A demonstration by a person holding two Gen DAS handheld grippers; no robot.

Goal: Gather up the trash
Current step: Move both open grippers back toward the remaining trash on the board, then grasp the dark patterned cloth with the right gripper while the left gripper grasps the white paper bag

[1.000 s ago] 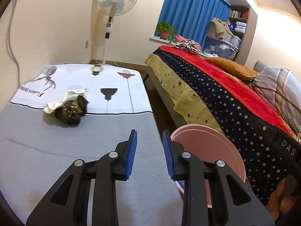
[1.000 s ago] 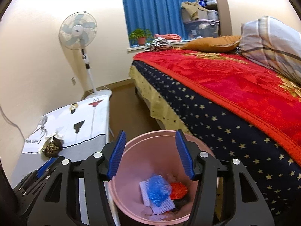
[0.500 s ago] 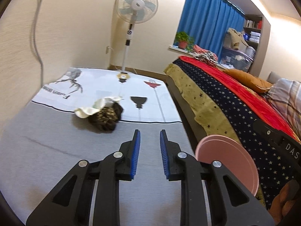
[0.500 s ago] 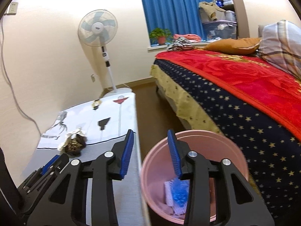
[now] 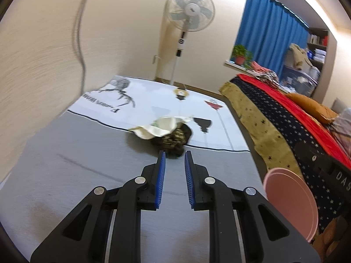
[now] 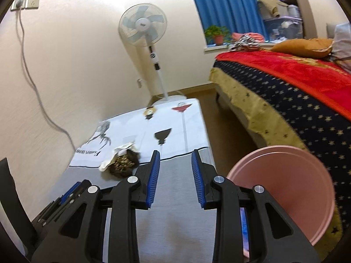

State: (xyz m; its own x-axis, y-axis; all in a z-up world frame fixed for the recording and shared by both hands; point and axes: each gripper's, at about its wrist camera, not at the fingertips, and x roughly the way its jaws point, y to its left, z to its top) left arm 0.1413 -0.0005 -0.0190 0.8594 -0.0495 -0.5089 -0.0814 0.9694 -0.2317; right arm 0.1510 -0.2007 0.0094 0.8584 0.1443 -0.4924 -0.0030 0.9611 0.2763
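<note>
Hovering low over the grey cloth-covered surface (image 5: pixel 76 164), the left gripper (image 5: pixel 174 156) points at a crumpled dark speckled wrapper with a cream paper flap (image 5: pixel 169 132), its blue-padded fingers (image 5: pixel 162 164) parted with nothing between them, the tips just short of the wad. The right gripper (image 6: pixel 174 156) is likewise released and empty, and from its view the wrapper (image 6: pixel 122 162) lies to the left on the surface (image 6: pixel 175 219), at the edge of a white printed cloth (image 6: pixel 140 131). A round pink plastic bin (image 6: pixel 285 188) stands just beside the surface, between it and the star-patterned bed (image 6: pixel 307 109).
</note>
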